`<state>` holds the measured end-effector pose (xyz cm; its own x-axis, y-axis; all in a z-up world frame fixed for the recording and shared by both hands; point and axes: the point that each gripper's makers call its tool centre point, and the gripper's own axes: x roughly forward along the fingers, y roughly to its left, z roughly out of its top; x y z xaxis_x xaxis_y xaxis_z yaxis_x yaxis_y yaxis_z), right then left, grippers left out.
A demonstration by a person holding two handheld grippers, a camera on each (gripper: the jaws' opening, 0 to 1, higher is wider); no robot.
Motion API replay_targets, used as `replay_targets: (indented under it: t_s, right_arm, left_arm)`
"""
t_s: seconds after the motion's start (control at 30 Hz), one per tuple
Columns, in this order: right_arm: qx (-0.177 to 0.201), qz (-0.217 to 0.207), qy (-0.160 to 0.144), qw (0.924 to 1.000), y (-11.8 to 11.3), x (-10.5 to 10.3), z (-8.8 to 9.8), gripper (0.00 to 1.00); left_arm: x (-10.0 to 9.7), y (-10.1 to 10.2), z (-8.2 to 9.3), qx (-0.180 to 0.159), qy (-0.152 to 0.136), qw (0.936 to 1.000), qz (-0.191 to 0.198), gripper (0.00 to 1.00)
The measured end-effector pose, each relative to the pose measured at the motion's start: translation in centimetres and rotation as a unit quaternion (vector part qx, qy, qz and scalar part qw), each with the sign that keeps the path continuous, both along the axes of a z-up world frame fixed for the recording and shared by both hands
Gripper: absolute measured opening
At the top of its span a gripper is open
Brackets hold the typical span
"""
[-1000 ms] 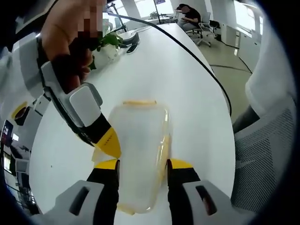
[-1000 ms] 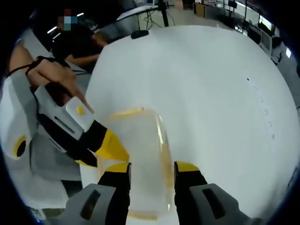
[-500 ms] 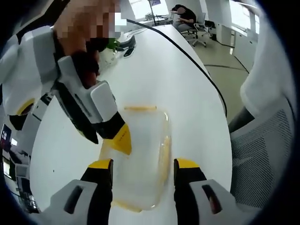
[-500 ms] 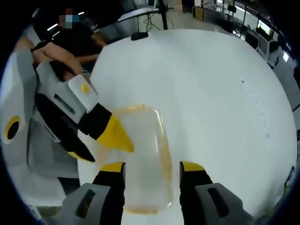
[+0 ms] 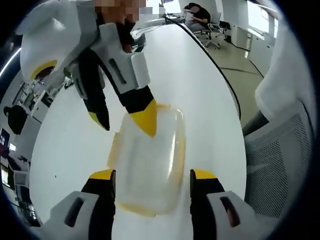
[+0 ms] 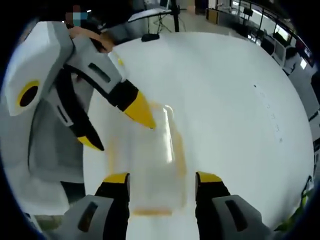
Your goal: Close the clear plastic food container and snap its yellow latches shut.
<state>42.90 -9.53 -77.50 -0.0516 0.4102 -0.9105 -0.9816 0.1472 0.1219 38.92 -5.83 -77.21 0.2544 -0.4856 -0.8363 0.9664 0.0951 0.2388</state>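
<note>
We look down on a clear plastic food container with yellow latches [image 5: 149,162], lying flat on the white oval tabletop [image 5: 200,85], and its see-through walls make it hard to tell whether the lid sits fully down. In the left gripper view our left claw [image 5: 152,180] stands spread wide, one yellow-tipped jaw on either side of the container's near end, gripping nothing. The right claw [image 5: 125,120] reaches in from above, also parted, one yellow tip over the container's far rim, the other off to the side above bare tabletop; contact we cannot confirm. In the right gripper view the container [image 6: 150,165] blurs into the white surface, its yellow edges faint. The right claw [image 6: 162,180] straddles it, jaws apart, while the left claw [image 6: 120,127] comes in from the left. The tabletop's edge curves just right of the container, with a mesh chair [image 5: 275,165] beyond. Open surface stretches ahead.
</note>
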Motion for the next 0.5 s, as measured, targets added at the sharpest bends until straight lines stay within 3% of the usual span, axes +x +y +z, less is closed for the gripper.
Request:
replay_targets:
  t_s: [0.5]
  right_arm:
    - [-0.001,-0.002,-0.009,1.0000,-1.1,-1.3,0.0,0.56]
  left_arm:
    - [1.3,1.0,-0.1,0.003,0.009,0.9999,0.012,0.75]
